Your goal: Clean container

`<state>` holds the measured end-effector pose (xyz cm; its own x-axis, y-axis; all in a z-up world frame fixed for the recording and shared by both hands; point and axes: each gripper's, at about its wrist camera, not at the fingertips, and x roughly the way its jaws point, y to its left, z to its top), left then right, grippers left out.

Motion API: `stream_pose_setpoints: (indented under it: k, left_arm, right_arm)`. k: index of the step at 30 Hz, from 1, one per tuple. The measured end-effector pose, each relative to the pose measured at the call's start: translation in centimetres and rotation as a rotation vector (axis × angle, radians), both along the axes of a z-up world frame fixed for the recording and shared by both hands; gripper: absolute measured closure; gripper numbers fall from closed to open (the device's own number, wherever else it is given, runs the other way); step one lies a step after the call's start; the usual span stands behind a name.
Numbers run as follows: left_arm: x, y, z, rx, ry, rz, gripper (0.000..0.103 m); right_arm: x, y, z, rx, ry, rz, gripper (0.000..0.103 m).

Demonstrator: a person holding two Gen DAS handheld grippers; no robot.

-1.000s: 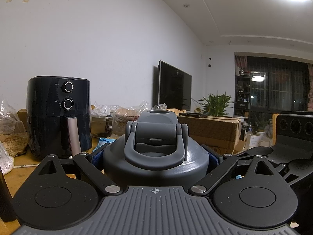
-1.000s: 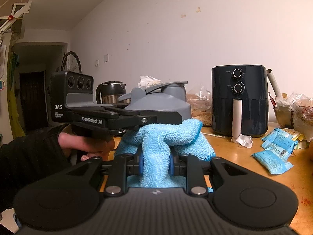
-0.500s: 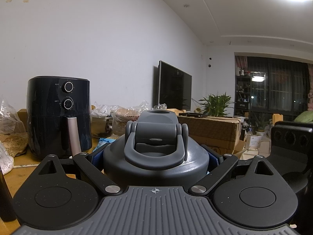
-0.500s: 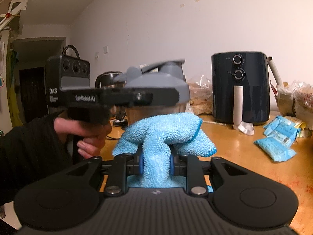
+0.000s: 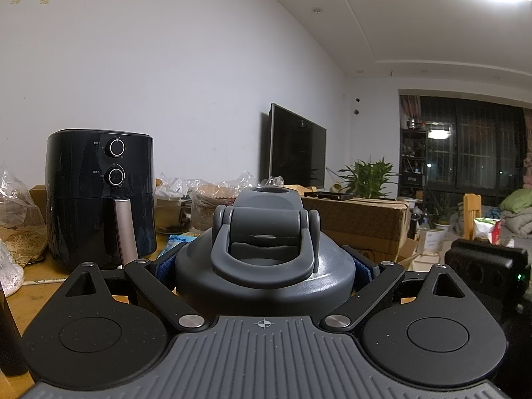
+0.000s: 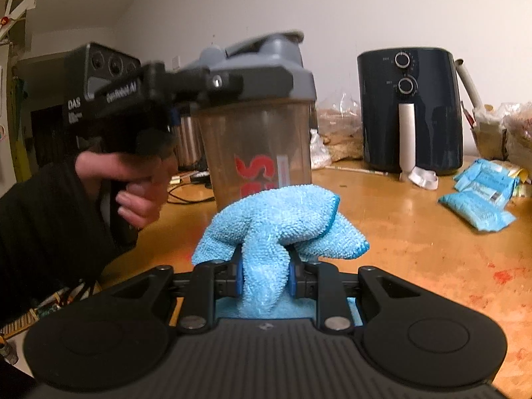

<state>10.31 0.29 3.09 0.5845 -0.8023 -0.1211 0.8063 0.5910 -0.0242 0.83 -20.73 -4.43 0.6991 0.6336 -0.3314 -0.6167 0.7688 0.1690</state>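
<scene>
A shaker bottle (image 6: 259,139) with a smoky clear body, red letters and a grey lid (image 5: 264,252) is held up above the wooden table (image 6: 415,249). My left gripper (image 5: 264,262) is shut on the lid, its blue pads (image 5: 166,262) pressed on both sides; a hand (image 6: 133,186) holds that gripper in the right wrist view. My right gripper (image 6: 262,274) is shut on a bunched light-blue microfibre cloth (image 6: 279,216). The cloth sits low in front of the bottle's body; whether they touch I cannot tell.
A black air fryer (image 6: 409,113) stands at the wall, with blue packets (image 6: 478,206) to its right and plastic bags (image 6: 332,139) behind. A steel kettle (image 6: 189,139) and cables lie behind the bottle. A television (image 5: 296,149) and a cardboard box (image 5: 362,219) are further back.
My right gripper with the cloth has sunk, so the bottle's clear body now shows above the cloth. In the left wrist view the other gripper dropped at the right edge. The left gripper stayed still.
</scene>
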Motion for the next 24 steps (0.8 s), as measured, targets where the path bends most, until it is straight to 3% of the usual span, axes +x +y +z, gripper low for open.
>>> stream_pose_setpoints:
  k: [24]
  left_arm:
    - [-0.5,-0.1,0.0,-0.004,-0.015,0.019,0.008]
  right_arm:
    - [0.5,-0.2,-2.1,-0.001,0.041,-0.002,0.083]
